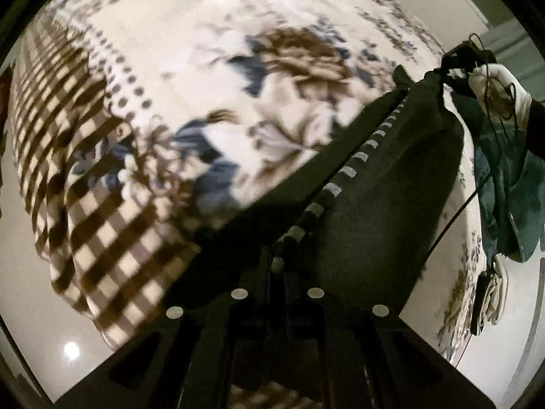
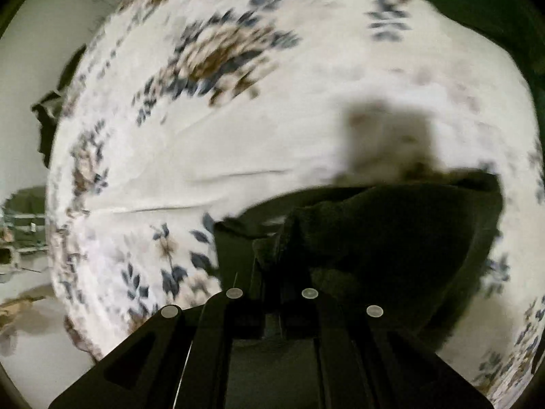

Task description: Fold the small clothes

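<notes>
A dark garment (image 1: pixel 381 204) with a band of white stitches hangs stretched in the air above a bed. My left gripper (image 1: pixel 281 255) is shut on one end of it. My right gripper (image 1: pixel 458 68), held by a white-gloved hand, is shut on the far end. In the right wrist view the same dark garment (image 2: pixel 391 238) drapes from my right gripper (image 2: pixel 276 248), which is closed on the cloth. The fingertips are hidden by fabric in both views.
The bed has a white floral sheet (image 2: pixel 238 136) and a brown checked blanket (image 1: pixel 85 177) at its left side. A teal cloth (image 1: pixel 511 184) hangs at the right. A dark item (image 2: pixel 47 122) lies at the bed's far edge. The floor (image 1: pixel 27 323) is pale.
</notes>
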Tool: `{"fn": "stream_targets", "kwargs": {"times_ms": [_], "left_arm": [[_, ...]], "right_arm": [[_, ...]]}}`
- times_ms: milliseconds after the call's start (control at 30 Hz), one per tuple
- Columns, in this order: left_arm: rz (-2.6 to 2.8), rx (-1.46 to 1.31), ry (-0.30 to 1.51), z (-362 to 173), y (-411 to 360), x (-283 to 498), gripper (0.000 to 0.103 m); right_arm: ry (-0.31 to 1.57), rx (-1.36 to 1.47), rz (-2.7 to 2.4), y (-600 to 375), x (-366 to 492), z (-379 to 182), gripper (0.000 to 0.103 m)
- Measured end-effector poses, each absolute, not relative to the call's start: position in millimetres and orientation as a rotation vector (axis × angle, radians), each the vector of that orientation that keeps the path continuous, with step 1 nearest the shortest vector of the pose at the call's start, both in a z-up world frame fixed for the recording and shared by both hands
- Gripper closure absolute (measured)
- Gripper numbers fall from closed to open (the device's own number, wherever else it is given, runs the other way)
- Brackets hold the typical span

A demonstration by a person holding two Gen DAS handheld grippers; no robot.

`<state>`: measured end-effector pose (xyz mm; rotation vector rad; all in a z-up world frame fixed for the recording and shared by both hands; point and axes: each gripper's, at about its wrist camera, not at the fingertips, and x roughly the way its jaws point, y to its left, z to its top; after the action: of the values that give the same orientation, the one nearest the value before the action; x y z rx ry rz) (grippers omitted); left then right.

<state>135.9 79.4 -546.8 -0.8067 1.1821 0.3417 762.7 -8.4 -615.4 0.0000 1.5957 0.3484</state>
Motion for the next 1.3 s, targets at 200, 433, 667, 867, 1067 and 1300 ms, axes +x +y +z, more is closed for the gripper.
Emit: {"fn": "stream_targets", "kwargs": {"times_ms": [200,433,667,867,1067,1300], "left_arm": [[0.294,-1.014,1.263,-587,109,117,0.072],[0.27,-0.911,1.241,-562,113,120,0.025],[0.307,-0.8,1.304,-546,99,142,0.025],[0.182,-0.691,1.246,-499,90,237,0.025],[-0.023,-0.533,1.13,-498,82,460,0.025],[-0.191,-0.341,1.232,-561,59,632,0.098]], "right_arm": [[1.672,0.085,0.364,5,750,-643,0.064],[1.617,0.087,0.524,-58,641,-577,0.044],[1.778,0.126,0.404,-163,477,-626,0.043],[1.782,0.409,0.294,-232,454,-660,0.044],[1.55,0.556,0.238,-247,559,-643,0.044],[1.483,0.748,0.279,-248,656,-656,0.043]]}}
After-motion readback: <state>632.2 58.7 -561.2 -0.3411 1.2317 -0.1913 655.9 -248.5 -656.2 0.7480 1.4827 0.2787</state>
